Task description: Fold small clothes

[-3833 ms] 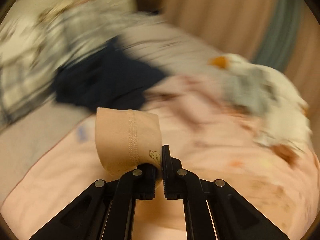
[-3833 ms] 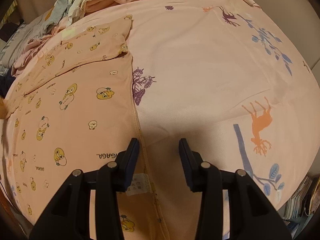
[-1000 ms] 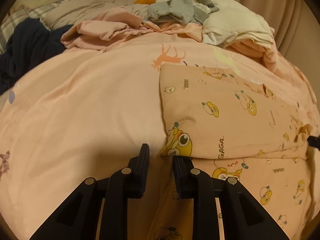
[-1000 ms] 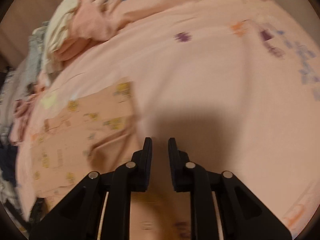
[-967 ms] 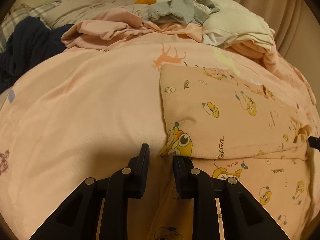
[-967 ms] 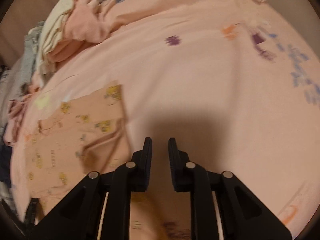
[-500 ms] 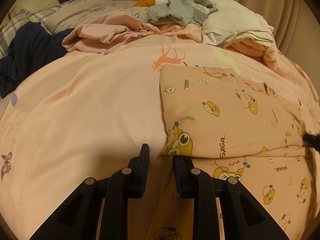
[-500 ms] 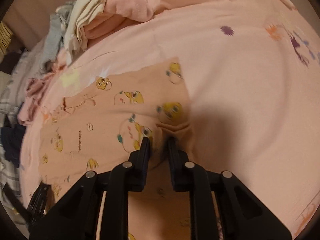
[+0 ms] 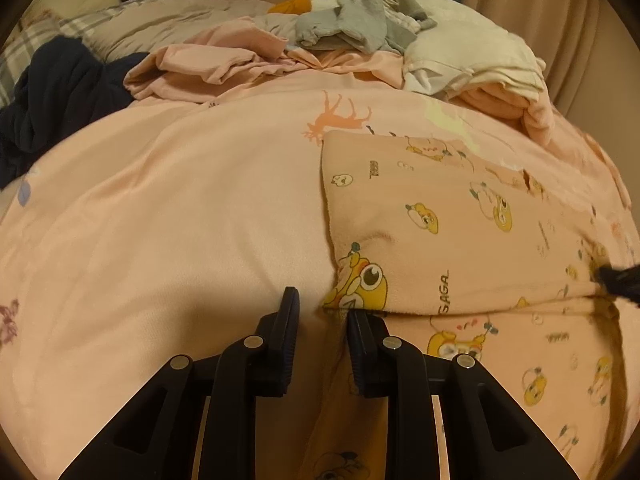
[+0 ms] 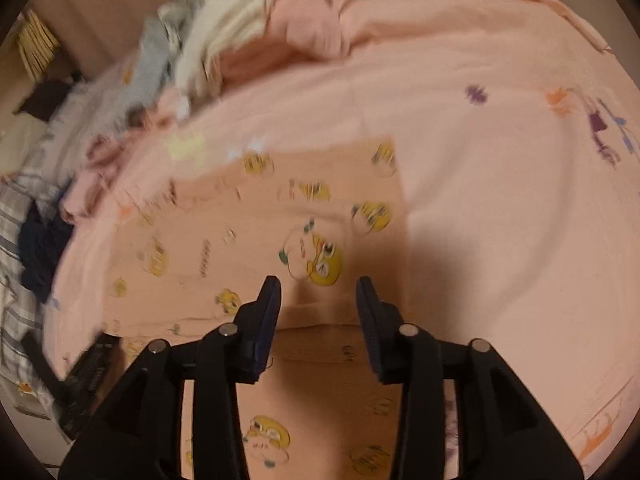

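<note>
1. Two black grippers sit low in their frames. The left gripper (image 9: 323,307) stands narrowly parted, nothing pinched, at the folded corner of the peach cartoon-duck printed garment (image 9: 460,236).
2. The right gripper (image 10: 318,290) has just been opening; its jaws stand apart above the garment (image 10: 256,248), gripping nothing.
3. The garment lies folded on the pink animal-print bed cover (image 9: 180,208), right of centre.
4. Upper frame: crumpled clothes pile (image 9: 360,28).

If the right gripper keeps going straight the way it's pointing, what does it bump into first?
Most likely the cartoon-print garment. The right gripper points steeply down at its folded top layer, jaws apart with nothing between them. The pink bedspread lies underneath, so the cloth comes first, though depth is hard to judge.
</note>
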